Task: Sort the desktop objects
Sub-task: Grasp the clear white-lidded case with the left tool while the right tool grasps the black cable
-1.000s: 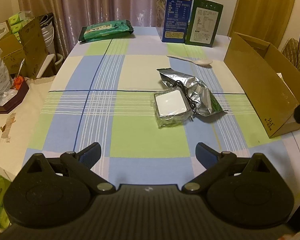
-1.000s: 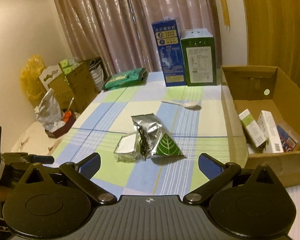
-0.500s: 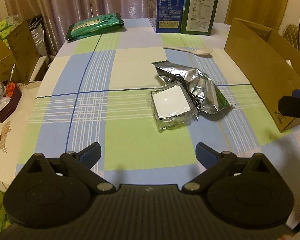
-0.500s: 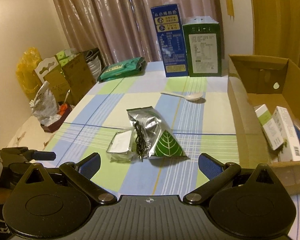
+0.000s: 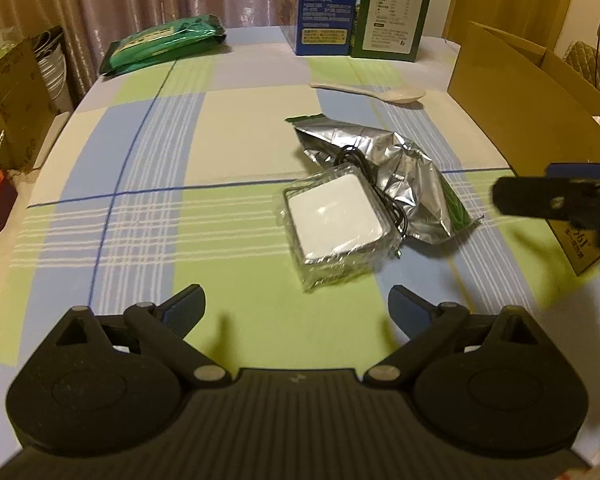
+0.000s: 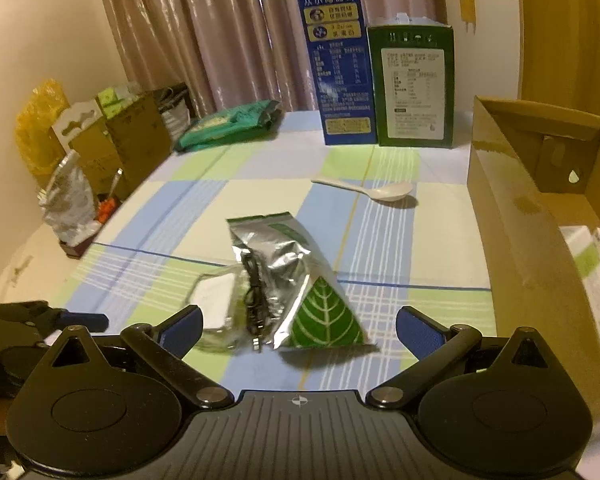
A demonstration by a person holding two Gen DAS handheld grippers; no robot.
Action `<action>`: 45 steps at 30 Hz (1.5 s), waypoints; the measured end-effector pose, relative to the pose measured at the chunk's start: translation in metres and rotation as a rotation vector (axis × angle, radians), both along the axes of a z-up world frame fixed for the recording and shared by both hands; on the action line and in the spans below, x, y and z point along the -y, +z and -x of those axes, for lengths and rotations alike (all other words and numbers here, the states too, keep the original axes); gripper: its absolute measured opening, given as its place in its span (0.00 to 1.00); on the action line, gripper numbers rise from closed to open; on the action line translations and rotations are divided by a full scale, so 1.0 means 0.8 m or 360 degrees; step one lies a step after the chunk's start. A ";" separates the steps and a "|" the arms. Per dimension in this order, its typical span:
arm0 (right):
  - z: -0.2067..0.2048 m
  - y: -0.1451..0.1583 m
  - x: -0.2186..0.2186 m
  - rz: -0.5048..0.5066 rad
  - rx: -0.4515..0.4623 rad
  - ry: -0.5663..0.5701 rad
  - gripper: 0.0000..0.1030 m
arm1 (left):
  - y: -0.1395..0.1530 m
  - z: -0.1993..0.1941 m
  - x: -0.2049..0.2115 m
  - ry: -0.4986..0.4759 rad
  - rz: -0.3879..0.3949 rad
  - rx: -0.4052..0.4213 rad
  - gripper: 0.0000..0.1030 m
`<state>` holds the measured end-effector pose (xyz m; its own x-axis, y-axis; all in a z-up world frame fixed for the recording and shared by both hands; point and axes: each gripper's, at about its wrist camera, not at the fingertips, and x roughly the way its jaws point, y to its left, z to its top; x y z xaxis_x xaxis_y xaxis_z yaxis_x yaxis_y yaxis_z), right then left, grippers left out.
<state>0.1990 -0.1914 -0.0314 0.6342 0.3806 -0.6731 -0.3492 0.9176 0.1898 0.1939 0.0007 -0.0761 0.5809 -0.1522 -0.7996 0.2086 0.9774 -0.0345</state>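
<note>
A clear-wrapped white square packet [image 5: 334,222] [image 6: 216,304] lies mid-table with a black cable [image 5: 380,196] [image 6: 254,300] draped over it and over a silver foil bag with a green leaf [image 5: 396,176] [image 6: 296,280]. A white spoon [image 5: 376,92] [image 6: 374,190] rests farther back. My left gripper [image 5: 296,304] hovers open just short of the white packet, holding nothing. My right gripper [image 6: 300,330] is open too, low over the near end of the foil bag; it shows in the left wrist view at the right edge [image 5: 556,200].
An open cardboard box [image 5: 520,92] [image 6: 540,216] with small cartons inside stands along the right edge. A blue carton [image 6: 336,64], a green carton [image 6: 414,84] and a green pouch [image 5: 164,42] [image 6: 230,122] sit at the back. Boxes and bags [image 6: 100,140] crowd the left beyond the table.
Both grippers moved forward and lower toward the packet and foil bag, which now look larger. The right gripper reaches farther into the left wrist view. The objects have not shifted.
</note>
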 end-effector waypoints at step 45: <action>-0.045 -0.055 -0.106 0.0187 0.0092 0.0417 0.43 | -0.014 -0.029 -0.058 -0.0069 -0.0116 0.0034 0.71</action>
<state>0.2347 -0.1067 -0.0752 0.5630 0.4579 -0.6880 -0.5843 0.8092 0.0605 0.2171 0.0475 -0.0876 0.5922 -0.1193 -0.7970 0.2506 0.9672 0.0414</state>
